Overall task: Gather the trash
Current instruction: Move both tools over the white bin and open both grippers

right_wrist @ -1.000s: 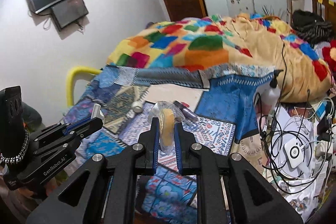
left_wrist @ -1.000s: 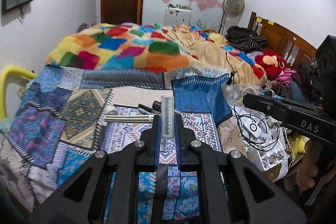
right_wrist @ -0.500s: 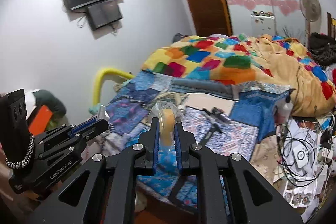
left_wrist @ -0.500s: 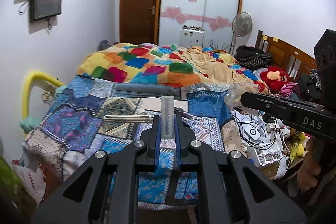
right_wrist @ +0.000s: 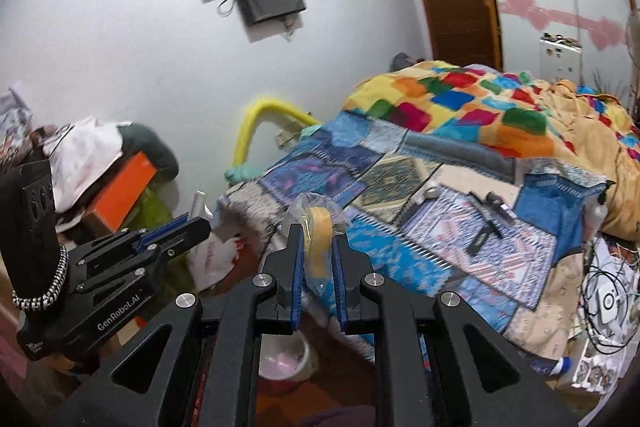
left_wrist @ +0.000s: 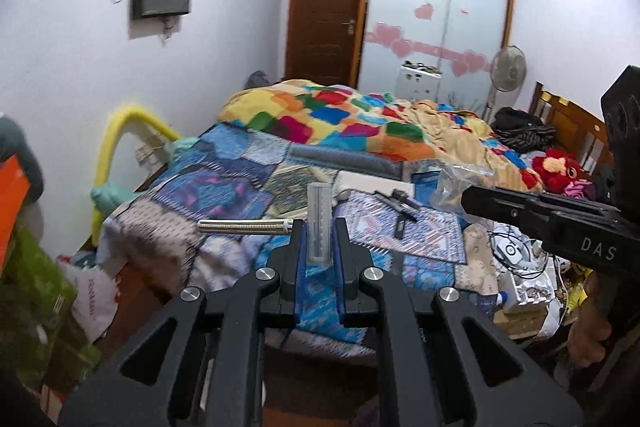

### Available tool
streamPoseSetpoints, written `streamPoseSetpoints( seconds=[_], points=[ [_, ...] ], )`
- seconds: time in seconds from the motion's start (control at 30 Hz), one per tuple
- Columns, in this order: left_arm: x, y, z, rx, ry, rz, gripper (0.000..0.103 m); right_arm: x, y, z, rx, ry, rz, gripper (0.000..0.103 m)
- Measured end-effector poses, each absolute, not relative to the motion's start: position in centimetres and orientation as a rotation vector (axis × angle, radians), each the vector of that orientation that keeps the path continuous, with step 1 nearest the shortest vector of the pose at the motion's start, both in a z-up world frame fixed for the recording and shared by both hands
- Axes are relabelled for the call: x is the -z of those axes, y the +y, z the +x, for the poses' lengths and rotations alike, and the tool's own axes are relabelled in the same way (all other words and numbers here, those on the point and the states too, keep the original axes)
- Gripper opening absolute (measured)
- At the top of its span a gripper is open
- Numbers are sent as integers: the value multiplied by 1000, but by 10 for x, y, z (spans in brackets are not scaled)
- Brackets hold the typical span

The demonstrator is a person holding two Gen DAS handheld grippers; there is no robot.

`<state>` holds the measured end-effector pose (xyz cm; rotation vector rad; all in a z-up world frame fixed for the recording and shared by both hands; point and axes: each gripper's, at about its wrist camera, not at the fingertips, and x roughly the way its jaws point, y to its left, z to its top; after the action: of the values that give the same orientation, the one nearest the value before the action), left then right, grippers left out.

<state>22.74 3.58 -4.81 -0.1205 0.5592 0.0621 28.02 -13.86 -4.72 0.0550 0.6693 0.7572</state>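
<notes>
My left gripper [left_wrist: 319,241] is shut on a clear flat plastic strip [left_wrist: 319,219] that stands upright between the blue pads, with a silvery ribbed tube [left_wrist: 244,227] sticking out to its left. My right gripper [right_wrist: 318,247] is shut on a yellow tape roll in a clear plastic bag [right_wrist: 318,233]. Both are held in the air in front of the bed's foot. The right gripper shows at the right of the left wrist view [left_wrist: 468,203], and the left gripper at the left of the right wrist view [right_wrist: 200,225].
A bed with patchwork covers [left_wrist: 248,187] fills the middle. Black tools [right_wrist: 486,215] lie on it. A white bowl [right_wrist: 286,359] sits on the floor below. An orange box [right_wrist: 120,195], green bags and a white bag [left_wrist: 90,291] stand at the left. Cables and clutter [left_wrist: 520,267] are at the right.
Both grippers have pulled back from the bed and risen, still holding their items. The view has swung left, so the wall screens, floor and left-side clutter now show.
</notes>
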Motion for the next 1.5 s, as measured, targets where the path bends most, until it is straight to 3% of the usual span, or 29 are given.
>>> streamPoseSetpoints(
  seconds=[0.57,1.17,1.5],
  points=[
    [137,150,154,-282,736,-261,11,119,-29,246,-869,869,-112,12],
    [294,203,169,-299,1070,-480,11,255,67,257,-881,1208,-316,12],
    [344,223,173,-333,1172,-588,11,307,107,265,-948,1336,-374,14]
  ],
)
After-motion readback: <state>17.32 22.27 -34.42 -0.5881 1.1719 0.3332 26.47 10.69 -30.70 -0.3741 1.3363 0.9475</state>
